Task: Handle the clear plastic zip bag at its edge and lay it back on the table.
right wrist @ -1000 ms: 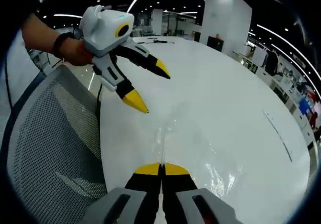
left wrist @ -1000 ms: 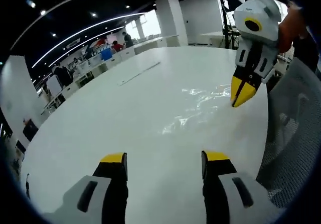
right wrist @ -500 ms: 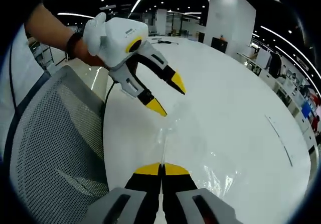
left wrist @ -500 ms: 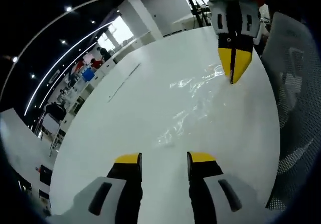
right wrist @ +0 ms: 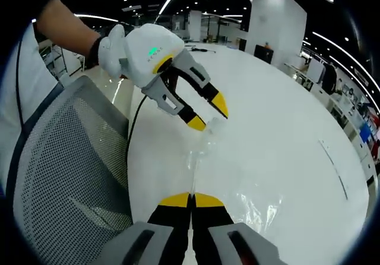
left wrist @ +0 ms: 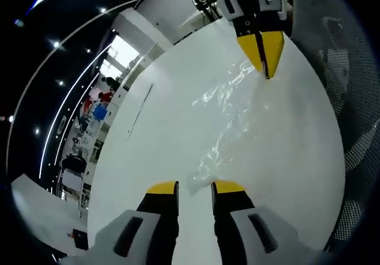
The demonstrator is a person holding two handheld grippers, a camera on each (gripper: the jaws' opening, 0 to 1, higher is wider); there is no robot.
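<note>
I keep my right tongs [right wrist: 191, 197] clamped on the near edge of the clear zip bag [right wrist: 237, 176], stretched over the white counter [right wrist: 285, 116], while my left tongs [right wrist: 209, 114] straddle its far edge, still apart.

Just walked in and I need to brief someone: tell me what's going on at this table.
A person works a clear plastic zip bag on a white table with two handheld grippers. The right gripper is shut on one edge of the bag. The left gripper, jaws open, sits at the opposite end, with the bag's edge between its tips but not yet pinched. A mesh chair stands beside the table.
</note>
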